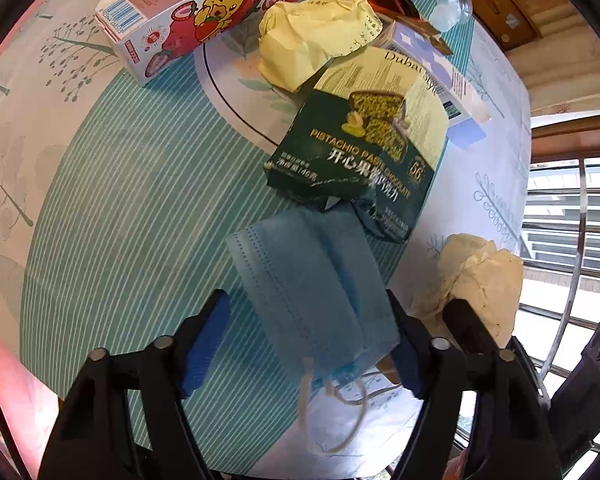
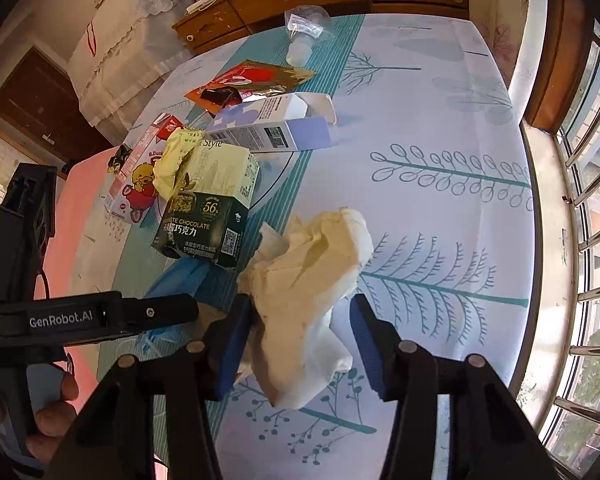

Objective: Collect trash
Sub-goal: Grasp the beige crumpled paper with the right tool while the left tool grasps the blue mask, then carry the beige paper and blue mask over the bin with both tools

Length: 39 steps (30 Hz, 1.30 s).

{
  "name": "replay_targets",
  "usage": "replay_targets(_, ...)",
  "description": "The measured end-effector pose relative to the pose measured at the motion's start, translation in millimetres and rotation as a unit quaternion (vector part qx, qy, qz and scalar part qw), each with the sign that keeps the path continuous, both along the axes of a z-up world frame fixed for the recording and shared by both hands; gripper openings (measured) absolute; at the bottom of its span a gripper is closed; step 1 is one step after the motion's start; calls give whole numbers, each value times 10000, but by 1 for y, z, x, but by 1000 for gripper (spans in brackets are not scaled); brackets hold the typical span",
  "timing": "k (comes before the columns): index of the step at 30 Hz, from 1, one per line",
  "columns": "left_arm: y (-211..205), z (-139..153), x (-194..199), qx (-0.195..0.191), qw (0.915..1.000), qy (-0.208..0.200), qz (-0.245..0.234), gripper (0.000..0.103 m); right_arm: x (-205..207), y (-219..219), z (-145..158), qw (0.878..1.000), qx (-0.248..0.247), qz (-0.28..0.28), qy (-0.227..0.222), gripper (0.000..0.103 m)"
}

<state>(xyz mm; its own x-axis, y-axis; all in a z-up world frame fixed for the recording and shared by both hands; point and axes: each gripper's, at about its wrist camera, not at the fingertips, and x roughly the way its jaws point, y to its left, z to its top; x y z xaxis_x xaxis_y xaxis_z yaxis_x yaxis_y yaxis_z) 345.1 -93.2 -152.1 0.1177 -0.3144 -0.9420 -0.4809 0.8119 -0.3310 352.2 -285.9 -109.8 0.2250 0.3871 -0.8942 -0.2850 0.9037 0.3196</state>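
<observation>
Lying between parted fingers [image 2: 236,344]: tissue [image 2: 308,300]

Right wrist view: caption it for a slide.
Open right hand-held gripper straddling a crumpled cream tissue on the leaf-patterned tablecloth, dark green chocolate box beyond.

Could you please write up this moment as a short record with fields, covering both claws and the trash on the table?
surface: table with teal-striped leaf-print cloth
left claw: open, straddling the blue pleated face mask lying flat
right claw: open around the crumpled cream tissue, left pad touching it
pile beyond: dark green pistachio chocolate box, crumpled pale yellow wrapper, pink duck-print carton, lilac and white carton, red and gold foil packet
far end: clear plastic bag
</observation>
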Motion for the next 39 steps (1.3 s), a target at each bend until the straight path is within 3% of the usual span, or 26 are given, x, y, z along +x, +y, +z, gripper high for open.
replay_targets(3, 2, 1, 2, -165, 9998, -127, 0, 49, -1, 5, 2, 9999, -14, 91, -58, 36)
replay_targets(5, 2, 3, 3, -170, 9997, -184, -21, 28, -1, 6, 2, 9999, -17, 116, -57, 32)
replay_targets(8, 6, 3, 2, -182, 9997, -160, -99, 13, -2, 6, 4, 9999, -14, 134, -83, 29)
replay_targets(14, 11, 18, -9, -9, 9991, -283, -328, 11, -6, 1, 20, 9997, 58, 12, -247, 28)
replay_targets(24, 22, 77, -44, 438, 9905, -778, -1050, 11, -41, 2, 59, 9970, 114, -369, -675, 28)
replay_targets(29, 31, 108, -73, 602, 9795, -1206, -1497, 11, -82, 15, 79, 9942, 91, -606, -883, 28)
replay_targets(39, 76, 145, -167, 730, 9469, -1889, -2498, 11, -198, 71, 91, 9846, 8, -1420, -1015, 28)
